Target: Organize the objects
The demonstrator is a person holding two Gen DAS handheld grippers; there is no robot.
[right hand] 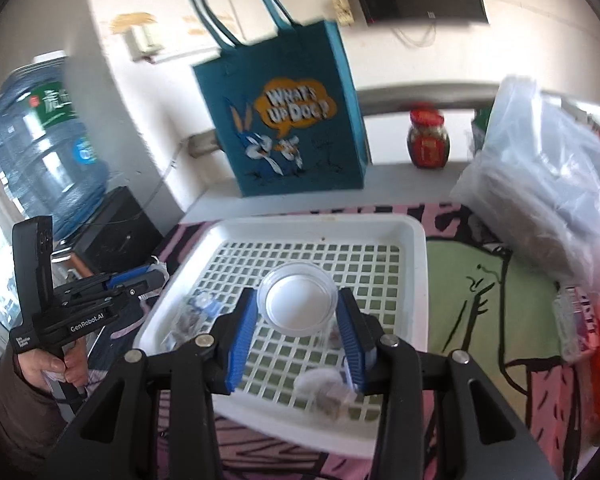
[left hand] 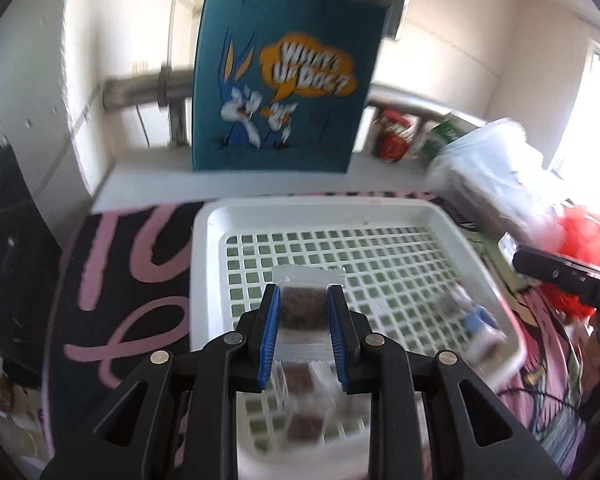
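Risk first: the left tongs (left hand: 303, 308) are pinching a clear packet (left hand: 303, 300) of dark contents by its edges only, with more packets hanging below in a strip. The film is looking slick, so the strip could be slipping out or swinging and snagging on the white tray (left hand: 204, 280) rim if the hand is jerking. Frames are blurring, so the exact bite is hard to read.

The right tongs (right hand: 298, 316) are pressing on a clear plastic cup (right hand: 298, 300) with a white lid, pads sitting on either side of its wall. The cup is thin; too much squeeze could be buckling it, too little could be letting it tip.

Position: both items are sitting between their tongs, above the tray floor, packet toward the near edge, cup nearer the middle. Loose packets (right hand: 324, 396) are lying in the tray's near corners. The tray is resting on a patterned cloth (right hand: 480, 280) over the bench, with a blue tote bag (right hand: 288, 120) standing at the far edge.
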